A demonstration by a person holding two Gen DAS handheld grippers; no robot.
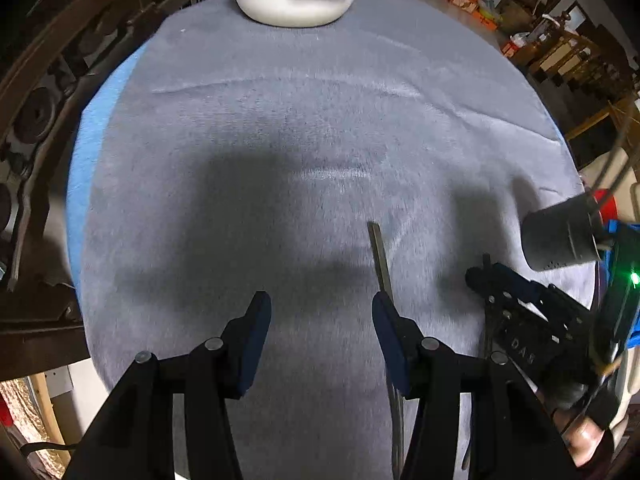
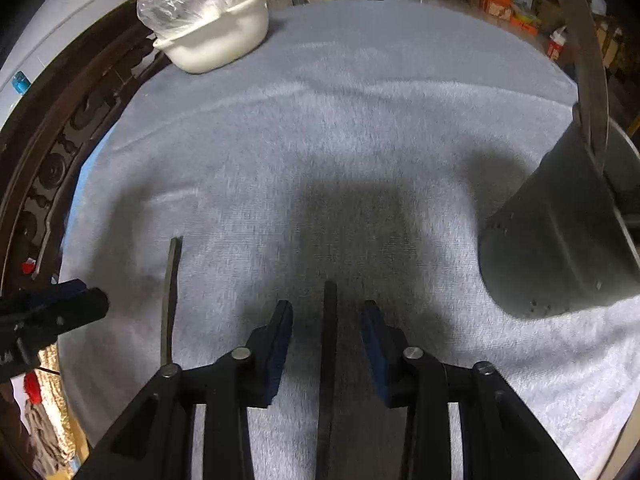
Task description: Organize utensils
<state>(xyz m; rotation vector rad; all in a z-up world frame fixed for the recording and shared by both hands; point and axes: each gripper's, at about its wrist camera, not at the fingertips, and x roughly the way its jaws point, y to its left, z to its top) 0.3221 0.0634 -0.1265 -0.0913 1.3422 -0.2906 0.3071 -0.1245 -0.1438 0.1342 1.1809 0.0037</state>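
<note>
The right gripper (image 2: 326,342) is held steeply down over the towel (image 2: 340,128), its jaws apart, with a dark flat utensil handle (image 2: 329,344) lying between the pads but not pressed. This is judged as a line-up for a pinch. The left gripper (image 1: 320,334) is also apart; a second dark handle (image 1: 380,258) lies just beside its right pad, not between the jaws. Both utensils look thin, long and slightly curved. A dark metal holder (image 2: 560,248) stands to the right, probably the place for them. A white bowl (image 2: 218,36) is well apart, at the far edge.
</note>
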